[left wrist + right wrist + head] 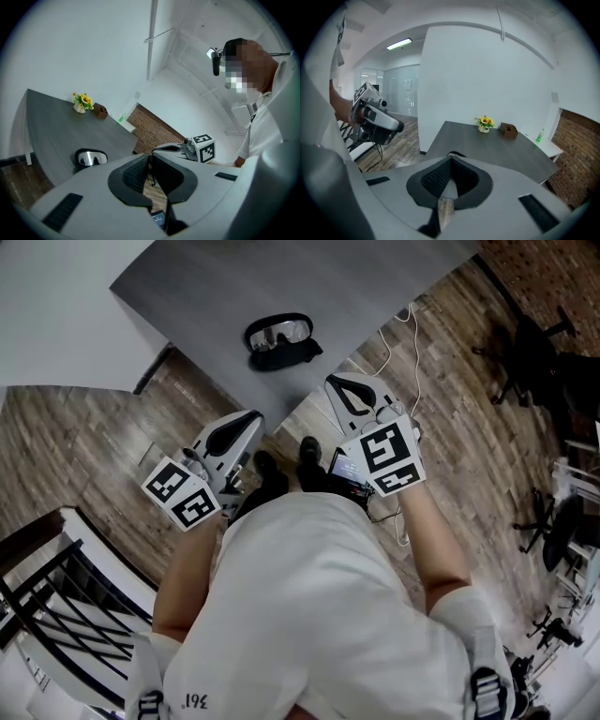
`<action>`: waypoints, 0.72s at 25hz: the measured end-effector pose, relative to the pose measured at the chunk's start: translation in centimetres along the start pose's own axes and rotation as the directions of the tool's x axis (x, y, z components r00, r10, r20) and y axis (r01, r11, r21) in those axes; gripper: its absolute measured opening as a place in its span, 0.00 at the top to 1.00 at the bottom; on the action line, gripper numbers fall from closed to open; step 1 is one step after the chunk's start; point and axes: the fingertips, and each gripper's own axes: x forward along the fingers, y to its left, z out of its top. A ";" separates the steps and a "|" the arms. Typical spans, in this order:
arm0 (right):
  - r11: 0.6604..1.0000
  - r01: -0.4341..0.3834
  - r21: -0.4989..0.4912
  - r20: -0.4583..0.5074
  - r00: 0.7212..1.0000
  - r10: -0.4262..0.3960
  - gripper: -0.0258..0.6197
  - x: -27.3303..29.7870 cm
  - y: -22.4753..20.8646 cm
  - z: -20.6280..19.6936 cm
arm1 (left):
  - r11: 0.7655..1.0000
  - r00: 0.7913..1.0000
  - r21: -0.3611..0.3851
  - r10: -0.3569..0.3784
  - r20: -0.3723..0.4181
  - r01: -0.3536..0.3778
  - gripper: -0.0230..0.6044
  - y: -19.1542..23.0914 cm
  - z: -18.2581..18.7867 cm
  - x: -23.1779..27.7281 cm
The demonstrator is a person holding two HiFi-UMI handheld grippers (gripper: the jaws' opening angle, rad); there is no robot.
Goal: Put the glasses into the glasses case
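Note:
Dark-framed glasses with mirror-like lenses (277, 333) lie near the front edge of the grey table (375, 287), resting against a black shape (286, 356) that may be the case. They also show in the left gripper view as the glasses (91, 158). My left gripper (251, 420) hangs off the table's corner, shut and empty. My right gripper (336, 382) is to the right of the glasses, just off the table edge, also shut with nothing held. In the right gripper view only a dark sliver of the glasses (457, 153) peeks over the jaws.
At the table's far end stand a small pot of yellow flowers (484, 123), a brown wooden box (508, 129) and a green bottle (540, 136). White cables (398, 343) run over the wooden floor. Black chairs (534, 343) stand at the right, a stair railing (56, 606) at the lower left.

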 end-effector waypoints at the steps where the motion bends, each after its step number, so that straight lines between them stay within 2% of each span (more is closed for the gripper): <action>1: 1.000 0.003 0.005 0.000 1.000 -0.003 0.95 -0.1 0.1 -0.2 | 1.000 1.000 -0.003 -0.002 0.000 0.002 0.91 -0.1 -0.2 -0.2; 8: 0.996 0.007 0.088 0.040 0.999 -0.010 0.95 -1.5 0.8 0.3 | 1.000 1.000 -0.022 -0.003 0.002 0.003 0.91 -0.6 -0.3 -1.6; 14: 0.984 -0.009 0.175 0.111 0.994 -0.011 0.95 -3.5 1.1 2.1 | 1.000 1.000 0.000 -0.019 0.009 0.019 0.91 -1.5 0.7 -2.1; 18: 0.981 -0.007 0.193 0.139 0.990 -0.020 0.95 -4.5 0.9 2.7 | 0.999 0.999 0.007 -0.032 0.011 0.032 0.91 -2.1 0.9 -2.0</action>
